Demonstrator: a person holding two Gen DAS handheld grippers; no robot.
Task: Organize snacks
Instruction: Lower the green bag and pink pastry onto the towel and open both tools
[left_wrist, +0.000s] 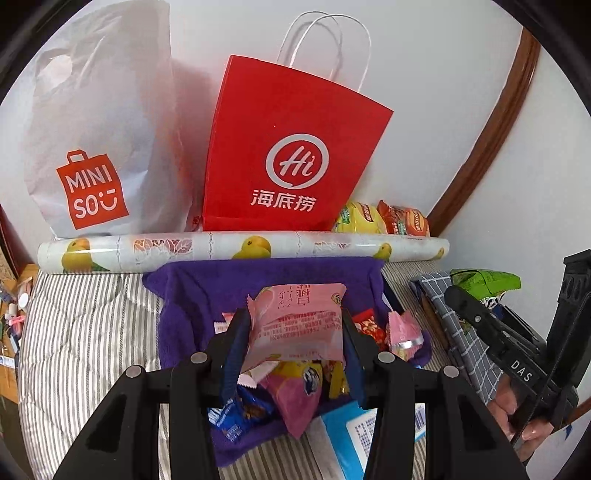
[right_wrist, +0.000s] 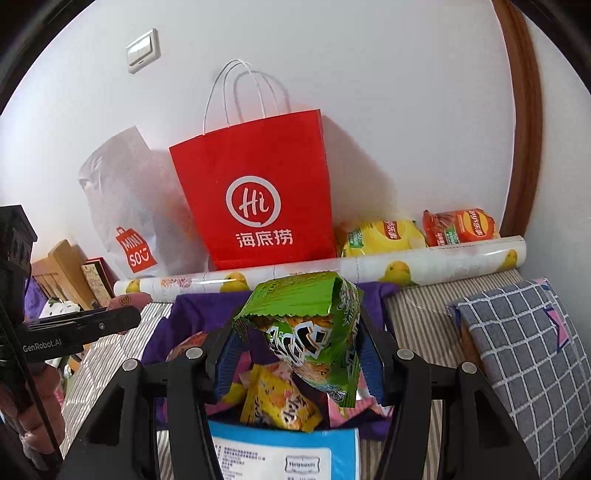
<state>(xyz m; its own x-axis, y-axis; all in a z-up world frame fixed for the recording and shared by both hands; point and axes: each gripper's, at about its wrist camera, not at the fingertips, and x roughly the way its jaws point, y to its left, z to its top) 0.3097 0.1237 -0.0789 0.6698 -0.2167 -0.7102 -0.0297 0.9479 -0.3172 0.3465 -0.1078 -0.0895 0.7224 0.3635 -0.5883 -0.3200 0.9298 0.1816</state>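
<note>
Two grippers are each carrying a snack above a purple towel (left_wrist: 207, 291) strewn with packets on a striped bed. Partly closed, the left gripper (left_wrist: 293, 325) is pinching a pink packet (left_wrist: 297, 321) between its pads. Likewise narrowed, the right gripper (right_wrist: 295, 345) is clamping a green snack bag (right_wrist: 314, 332). Behind, a red paper bag (right_wrist: 258, 192) is standing against the wall.

A bed with a striped cover (left_wrist: 92, 325) is seen; on it are laid a purple towel (left_wrist: 207, 288), a duck-printed roll (left_wrist: 243, 247), and a checked pillow (right_wrist: 524, 343).
</note>
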